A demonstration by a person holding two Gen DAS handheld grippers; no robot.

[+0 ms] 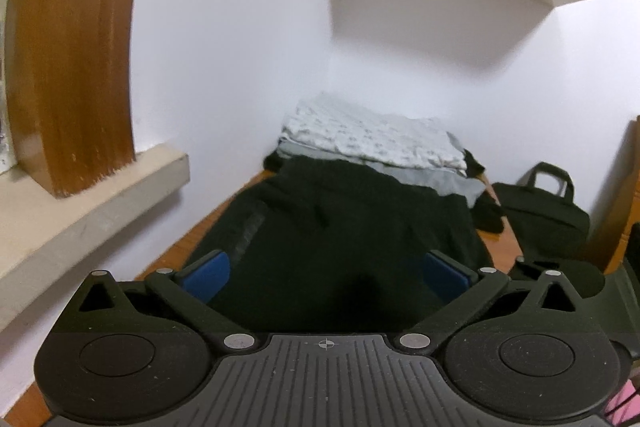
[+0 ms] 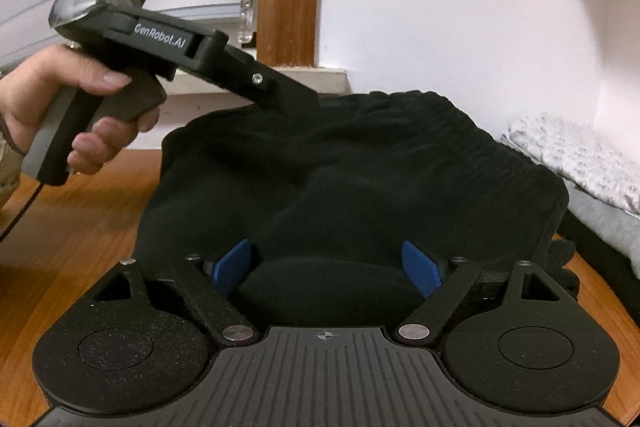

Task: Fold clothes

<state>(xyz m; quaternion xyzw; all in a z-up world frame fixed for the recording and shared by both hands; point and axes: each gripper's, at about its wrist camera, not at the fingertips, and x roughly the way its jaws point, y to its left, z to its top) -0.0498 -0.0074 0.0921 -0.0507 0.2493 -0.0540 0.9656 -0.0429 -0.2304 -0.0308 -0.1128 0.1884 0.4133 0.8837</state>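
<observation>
Black garment (image 2: 352, 167) lies folded on wooden floor (image 2: 80, 227), jaws apart

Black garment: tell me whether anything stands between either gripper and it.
Nothing visible does. The black garment lies directly under and between the open blue pads of the right gripper. The left gripper, also open, hangs right over its far side.

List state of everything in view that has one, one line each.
left gripper: open, nothing between its pads, over the garment.
right gripper: open, a fold of fabric between the pads, not pressed.
black garment: folded over, bunched, lying on the wooden surface.
white patterned cloth: folded, top of the stack.
grey cloth: folded, under the white one.
black bag: upright against the wall.
</observation>
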